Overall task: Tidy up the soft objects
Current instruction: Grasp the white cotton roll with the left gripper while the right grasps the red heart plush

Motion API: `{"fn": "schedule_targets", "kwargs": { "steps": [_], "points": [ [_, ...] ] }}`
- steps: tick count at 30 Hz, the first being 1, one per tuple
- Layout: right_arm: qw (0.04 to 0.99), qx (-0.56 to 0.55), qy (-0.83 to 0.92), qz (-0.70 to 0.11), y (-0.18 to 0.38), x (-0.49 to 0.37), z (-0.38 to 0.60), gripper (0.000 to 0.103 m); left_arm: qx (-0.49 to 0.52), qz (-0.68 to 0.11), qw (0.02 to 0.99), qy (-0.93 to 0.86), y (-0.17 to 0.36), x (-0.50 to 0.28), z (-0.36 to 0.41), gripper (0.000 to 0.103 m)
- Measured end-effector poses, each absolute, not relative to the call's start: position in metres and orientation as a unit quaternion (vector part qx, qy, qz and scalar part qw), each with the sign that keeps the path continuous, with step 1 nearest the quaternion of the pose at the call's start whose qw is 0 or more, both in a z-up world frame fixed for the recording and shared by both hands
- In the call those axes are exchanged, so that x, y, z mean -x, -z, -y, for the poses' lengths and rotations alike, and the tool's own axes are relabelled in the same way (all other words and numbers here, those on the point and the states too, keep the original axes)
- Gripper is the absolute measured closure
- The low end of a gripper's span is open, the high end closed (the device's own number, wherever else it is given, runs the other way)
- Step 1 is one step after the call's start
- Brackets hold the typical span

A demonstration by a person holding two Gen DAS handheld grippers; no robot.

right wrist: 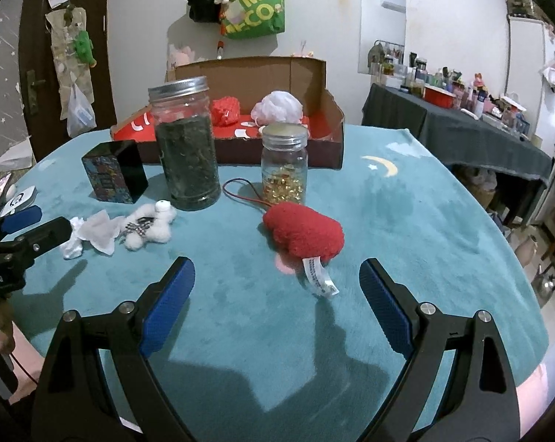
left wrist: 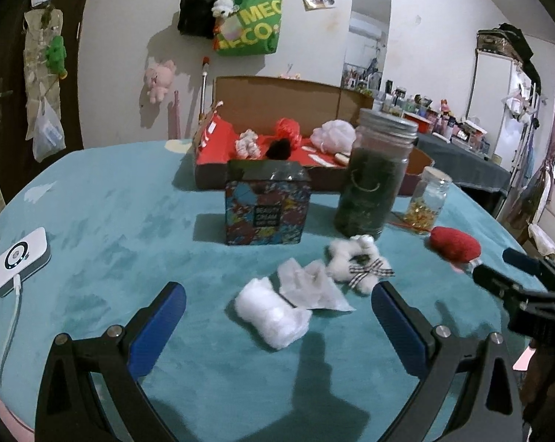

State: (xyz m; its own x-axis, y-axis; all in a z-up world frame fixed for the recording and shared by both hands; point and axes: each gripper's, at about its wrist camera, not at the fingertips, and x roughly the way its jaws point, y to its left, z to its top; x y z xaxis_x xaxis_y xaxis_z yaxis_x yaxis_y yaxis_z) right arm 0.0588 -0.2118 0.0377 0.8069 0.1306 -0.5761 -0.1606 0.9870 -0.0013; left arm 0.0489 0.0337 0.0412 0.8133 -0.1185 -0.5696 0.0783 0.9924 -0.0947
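tongs are both spread wide and hold nothing: the left gripper (left wrist: 277, 309) hovers over the cotton wad (left wrist: 272, 315) and a crumpled tissue (left wrist: 312, 289), the right gripper (right wrist: 277, 287) faces the red plush (right wrist: 303, 234). beside the tissue lies a small white bear (left wrist: 358, 261), touching it. behind them stand two jars and a tin, and the box (right wrist: 332, 147) already has some soft things inside. i think the picking step is only starting. next the left tongs must go down around the wad and close gently, then carry it over the tin to the box, without knocking the big jar (left wrist: 373, 176).
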Motion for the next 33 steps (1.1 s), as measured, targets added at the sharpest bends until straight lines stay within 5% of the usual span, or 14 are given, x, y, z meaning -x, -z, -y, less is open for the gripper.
{"fn": "schedule_targets", "kwargs": {
  "steps": [7, 12, 18, 20, 21, 24, 33],
  "points": [
    [0.937, 0.022, -0.083, -0.338, -0.034, -0.091, 0.228, 0.011, 0.011, -0.330, 0.943, 0.045, -0.032, -0.052, -0.037, 0.001],
    [0.925, 0.013, -0.092, -0.369, -0.031, -0.114, 0.242, 0.011, -0.005, -0.350, 0.935, 0.049, -0.027, -0.057, -0.038, 0.012],
    [0.912, 0.019, -0.114, -0.394, -0.028, -0.136, 0.243, 0.012, -0.014, -0.370, 0.928, 0.053, -0.017, -0.067, -0.042, 0.042],
    [0.908, 0.011, -0.126, -0.399, -0.027, -0.141, 0.242, 0.012, -0.018, -0.365, 0.928, 0.064, -0.019, -0.066, -0.043, 0.066],
    [0.905, 0.003, -0.137, -0.404, -0.026, -0.144, 0.243, 0.016, -0.020, -0.365, 0.928, 0.068, -0.020, -0.066, -0.044, 0.069],
    [0.899, -0.016, -0.155, -0.408, -0.024, -0.147, 0.245, 0.059, -0.018, -0.368, 0.926, 0.079, -0.023, -0.068, -0.048, 0.076],
    [0.911, -0.055, -0.173, -0.370, -0.042, -0.117, 0.243, 0.061, -0.035, -0.332, 0.935, 0.122, -0.064, -0.067, -0.050, 0.076]
  ]
}}
